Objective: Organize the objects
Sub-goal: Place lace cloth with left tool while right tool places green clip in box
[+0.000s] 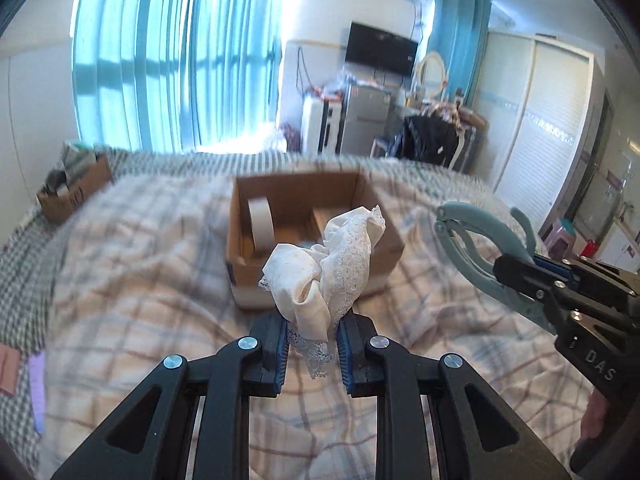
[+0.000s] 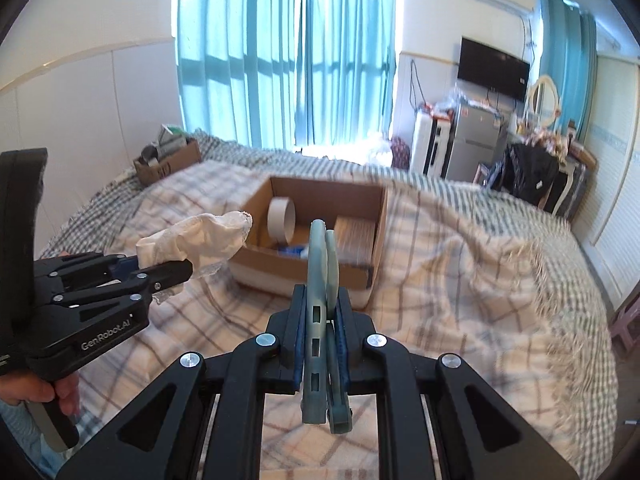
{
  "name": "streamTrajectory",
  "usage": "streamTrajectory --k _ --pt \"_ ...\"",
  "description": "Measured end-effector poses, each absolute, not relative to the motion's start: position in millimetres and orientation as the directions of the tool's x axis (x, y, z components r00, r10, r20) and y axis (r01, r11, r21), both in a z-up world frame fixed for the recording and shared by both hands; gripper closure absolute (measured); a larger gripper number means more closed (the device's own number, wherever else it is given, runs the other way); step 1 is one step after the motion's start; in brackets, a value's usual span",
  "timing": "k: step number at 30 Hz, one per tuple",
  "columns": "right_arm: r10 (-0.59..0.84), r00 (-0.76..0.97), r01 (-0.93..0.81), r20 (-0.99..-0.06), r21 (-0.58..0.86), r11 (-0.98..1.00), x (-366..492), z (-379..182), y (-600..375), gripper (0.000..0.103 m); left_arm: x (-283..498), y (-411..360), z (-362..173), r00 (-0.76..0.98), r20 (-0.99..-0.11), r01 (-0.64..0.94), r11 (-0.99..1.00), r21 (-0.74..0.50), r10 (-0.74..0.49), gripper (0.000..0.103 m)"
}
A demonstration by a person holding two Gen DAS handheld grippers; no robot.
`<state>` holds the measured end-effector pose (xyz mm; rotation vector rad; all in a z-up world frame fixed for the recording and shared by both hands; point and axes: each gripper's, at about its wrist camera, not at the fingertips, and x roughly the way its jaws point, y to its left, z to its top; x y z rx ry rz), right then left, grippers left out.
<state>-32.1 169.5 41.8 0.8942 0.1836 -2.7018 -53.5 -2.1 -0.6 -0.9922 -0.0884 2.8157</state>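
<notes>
My left gripper (image 1: 312, 344) is shut on a crumpled white lace cloth (image 1: 332, 264) and holds it above the bed, just short of an open cardboard box (image 1: 256, 268). The box holds a roll of tape (image 1: 260, 222) standing on edge. My right gripper (image 2: 320, 320) is shut on a grey-blue plastic clamp (image 2: 320, 272), held edge-on above the bed in front of the same box (image 2: 304, 272). The left gripper (image 2: 168, 272) with its cloth (image 2: 200, 236) shows at the left of the right wrist view. The clamp (image 1: 476, 252) and right gripper (image 1: 532, 280) show at the right of the left wrist view.
The box sits on a plaid blanket (image 2: 460, 264) over a bed. A second cardboard box (image 2: 168, 164) with items stands at the bed's far left by the wall. Beyond the bed are blue curtains, a fridge (image 2: 472, 144) and a TV.
</notes>
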Motion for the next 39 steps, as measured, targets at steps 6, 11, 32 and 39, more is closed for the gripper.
streamTrajectory --k 6,11,32,39 --pt "-0.241 -0.808 0.328 -0.538 -0.070 -0.942 -53 83 159 0.091 -70 -9 32 -0.808 -0.564 -0.136 -0.986 -0.100 0.169 0.082" --pt "-0.255 -0.822 0.333 -0.509 -0.068 -0.940 -91 100 153 0.091 -116 -16 37 -0.810 -0.563 -0.123 -0.986 -0.109 0.163 0.082" --pt "-0.253 -0.682 0.327 -0.686 0.024 -0.945 -289 -22 146 0.091 -269 6 -63 -0.698 -0.693 -0.156 -0.983 -0.100 0.181 0.082" --pt "-0.238 -0.623 0.310 -0.745 0.045 -0.950 -293 -69 152 0.091 -263 19 -102 -0.657 -0.733 -0.166 -0.982 -0.088 0.177 0.082"
